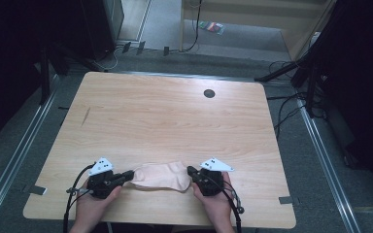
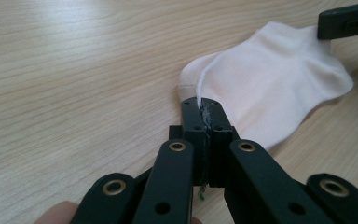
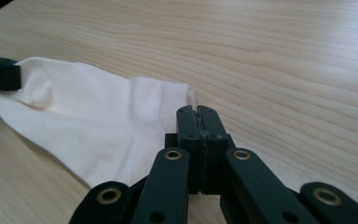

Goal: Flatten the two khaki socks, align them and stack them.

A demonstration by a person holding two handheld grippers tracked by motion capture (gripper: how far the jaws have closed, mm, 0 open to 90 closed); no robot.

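High view: a pale cream sock (image 1: pixel 160 175) lies flat on the wooden table (image 1: pixel 165 116) near its front edge, about midway between the front corners, stretched sideways between two grippers. Its fabric is plain and smooth, with a ribbed band at one end and a rounded bulge along its near side. The left gripper (image 2: pixel 204 109) has its jaws pressed together on a thin fold of the sock's edge. The right gripper (image 3: pixel 199 116) has its jaws closed at the ribbed end, pinching the fabric. Both hands come in from the front edge, each gripper pointing inward toward the other. No writing is legible.
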